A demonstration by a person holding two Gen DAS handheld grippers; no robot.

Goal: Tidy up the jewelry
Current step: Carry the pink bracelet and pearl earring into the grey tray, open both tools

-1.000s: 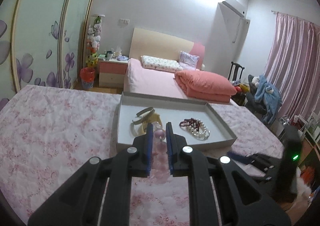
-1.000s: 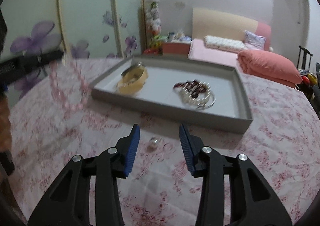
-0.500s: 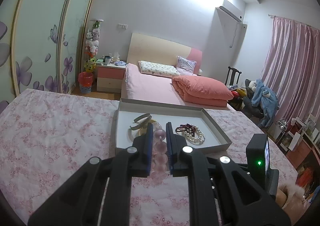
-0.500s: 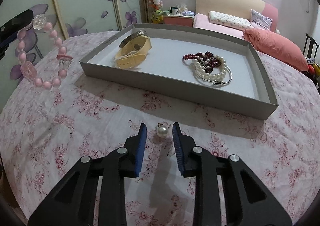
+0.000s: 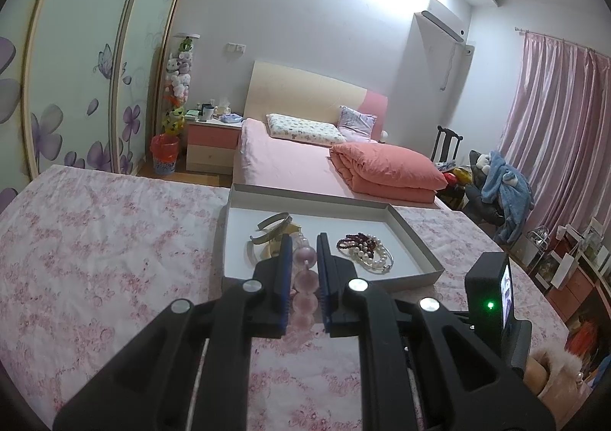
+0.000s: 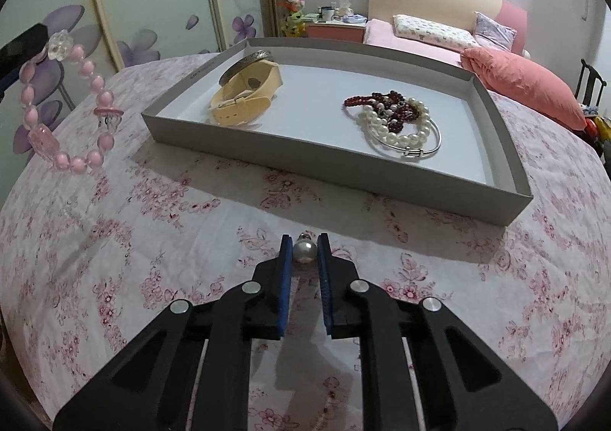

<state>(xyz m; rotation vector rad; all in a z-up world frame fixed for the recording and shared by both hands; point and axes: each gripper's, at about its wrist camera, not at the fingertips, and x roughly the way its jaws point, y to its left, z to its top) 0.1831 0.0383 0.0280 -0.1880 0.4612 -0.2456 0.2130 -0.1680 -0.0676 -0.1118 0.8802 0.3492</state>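
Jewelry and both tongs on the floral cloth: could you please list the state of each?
Left tongs: shut on pink bead bracelet, which hangs clear of the cloth.
Right tongs: closing, pearl earring between the pads, on the cloth.
Grey tray: open, no lid.
Cream strap: in tray, buckled.
Pearl and red bead pile: in tray, tangled.

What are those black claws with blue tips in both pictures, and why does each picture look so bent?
They are hand-held grippers, one per hand, each carrying a wide-angle camera looking along its fingers. The left gripper is shut on a pink bead bracelet, which hangs in the air. The right gripper is closing around a small pearl on the flowered cloth. Beyond lies a grey tray holding a cream watch strap, a silver bangle and pearl and dark red beads.
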